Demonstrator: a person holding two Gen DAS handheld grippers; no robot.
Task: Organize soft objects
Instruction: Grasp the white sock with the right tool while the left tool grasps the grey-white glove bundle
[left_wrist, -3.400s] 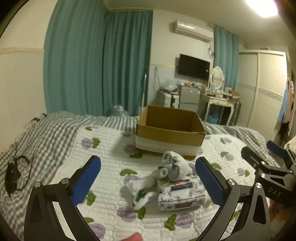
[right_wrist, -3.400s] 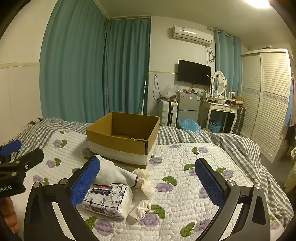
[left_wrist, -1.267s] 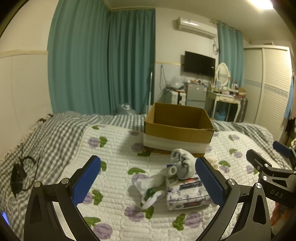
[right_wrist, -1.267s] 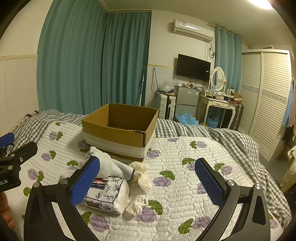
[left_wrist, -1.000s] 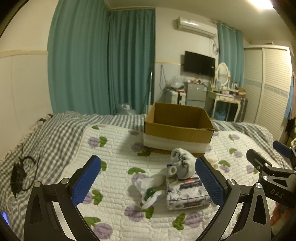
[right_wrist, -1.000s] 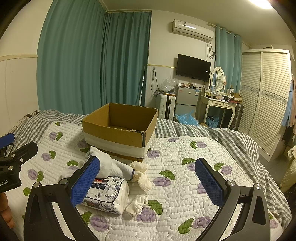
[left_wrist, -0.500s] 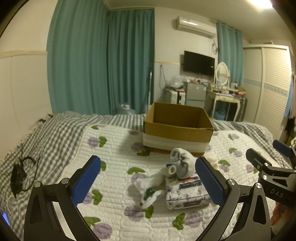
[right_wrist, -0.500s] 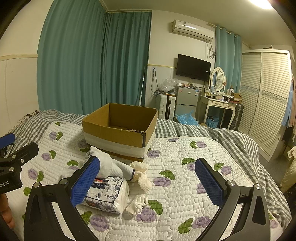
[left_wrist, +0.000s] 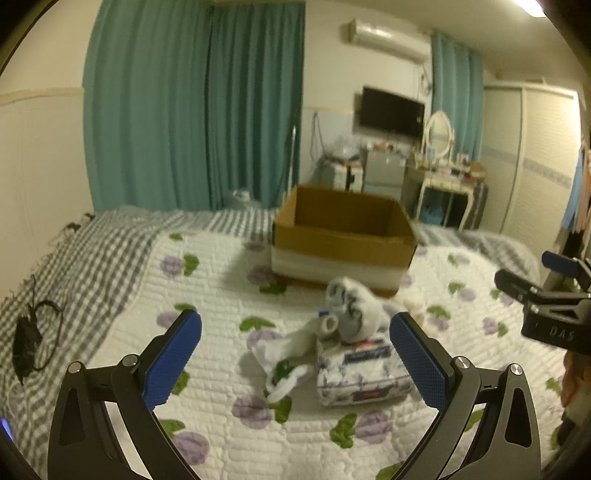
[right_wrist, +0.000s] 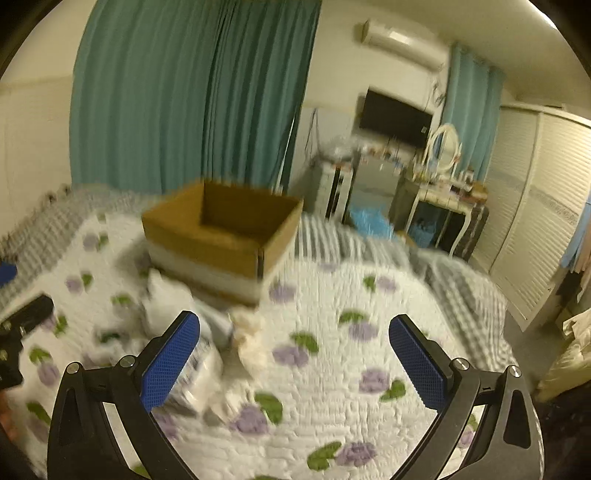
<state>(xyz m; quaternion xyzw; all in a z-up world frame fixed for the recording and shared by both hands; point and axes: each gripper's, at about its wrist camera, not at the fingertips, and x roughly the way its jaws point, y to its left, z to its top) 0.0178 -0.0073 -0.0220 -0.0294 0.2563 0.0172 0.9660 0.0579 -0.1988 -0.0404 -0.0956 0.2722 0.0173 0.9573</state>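
Quilt (left_wrist: 207, 280), white with purple flowers, carries an open cardboard box (left_wrist: 343, 236) near its far edge. Tissue pack (left_wrist: 360, 365) lies just in front of the box, a rolled sock (left_wrist: 349, 308) resting on top and a limp white sock (left_wrist: 284, 354) touching its left side. Left gripper (left_wrist: 295, 354) and right gripper (right_wrist: 294, 354): both spread wide, holding nothing, above the quilt; right view blurred.

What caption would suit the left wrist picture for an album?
Open left gripper above a quilted bed, facing socks on a tissue pack before an empty cardboard box.
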